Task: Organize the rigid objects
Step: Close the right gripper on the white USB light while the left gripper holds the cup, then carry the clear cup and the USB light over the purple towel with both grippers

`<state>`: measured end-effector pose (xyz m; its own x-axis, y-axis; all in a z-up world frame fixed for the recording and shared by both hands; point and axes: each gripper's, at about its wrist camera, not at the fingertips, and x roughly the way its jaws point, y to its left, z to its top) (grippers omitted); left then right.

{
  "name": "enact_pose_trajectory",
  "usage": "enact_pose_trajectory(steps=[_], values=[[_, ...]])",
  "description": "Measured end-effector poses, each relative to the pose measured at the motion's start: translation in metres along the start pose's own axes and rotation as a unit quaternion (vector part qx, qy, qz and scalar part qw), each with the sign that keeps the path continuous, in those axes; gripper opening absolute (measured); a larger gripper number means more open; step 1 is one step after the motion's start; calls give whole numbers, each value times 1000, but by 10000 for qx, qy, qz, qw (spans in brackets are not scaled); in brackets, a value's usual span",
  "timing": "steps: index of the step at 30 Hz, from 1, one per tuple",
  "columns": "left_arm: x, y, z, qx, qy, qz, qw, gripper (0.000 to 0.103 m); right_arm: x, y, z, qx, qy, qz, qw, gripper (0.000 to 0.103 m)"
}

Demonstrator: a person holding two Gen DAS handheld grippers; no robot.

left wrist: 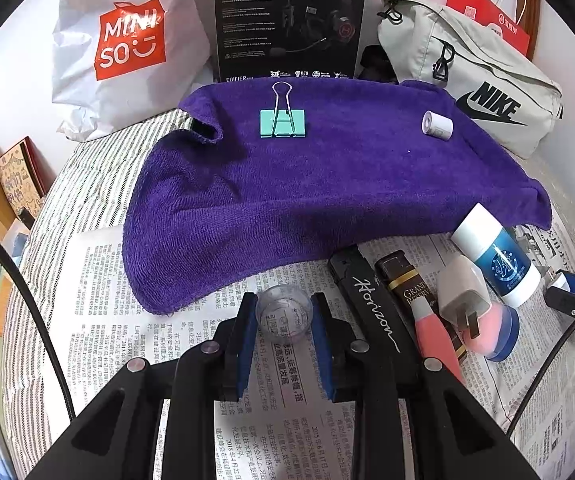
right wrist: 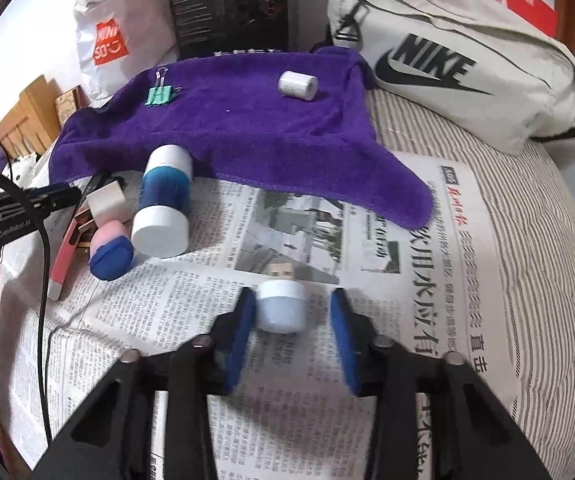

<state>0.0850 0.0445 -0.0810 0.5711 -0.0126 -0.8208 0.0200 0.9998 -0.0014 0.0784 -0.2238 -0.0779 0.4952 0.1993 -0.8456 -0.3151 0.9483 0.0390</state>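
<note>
- My left gripper [left wrist: 283, 314] clamps a small clear plastic cup [left wrist: 284, 315], lower centre, over newspaper [left wrist: 99, 280].
- My right gripper [right wrist: 292, 308]: left pad touches a small white jar [right wrist: 281, 306], right pad apart.
- Purple towel [left wrist: 287, 184] above.

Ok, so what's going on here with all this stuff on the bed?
A person holds a gripper in each hand over a newspaper spread on the bed. The left gripper is clamped on a small clear cup. The right gripper straddles a small white jar, with a gap showing at one pad. A binder clip and a white roll already lie on the purple towel.
</note>
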Motion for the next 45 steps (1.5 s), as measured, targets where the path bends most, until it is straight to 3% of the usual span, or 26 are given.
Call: enact_pose_trajectory(steps=[3, 21, 31, 45], values=[[0, 0, 0, -10, -4, -4, 10000, 26, -1, 5, 0, -132, -34, -5, 9999, 23], [-2, -1, -3, -37, -40, 7, 10000, 26, -2, 1, -8, 3, -456, 74, 9989, 24], [-4, 3, -2, -137, 40, -139, 9998, 26, -3, 1, -3, 63, -202, 89, 9997, 24], [-22, 14, 2, -335, -14, -308, 9990, 26, -16, 1, 19, 29, -245, 43, 9997, 24]])
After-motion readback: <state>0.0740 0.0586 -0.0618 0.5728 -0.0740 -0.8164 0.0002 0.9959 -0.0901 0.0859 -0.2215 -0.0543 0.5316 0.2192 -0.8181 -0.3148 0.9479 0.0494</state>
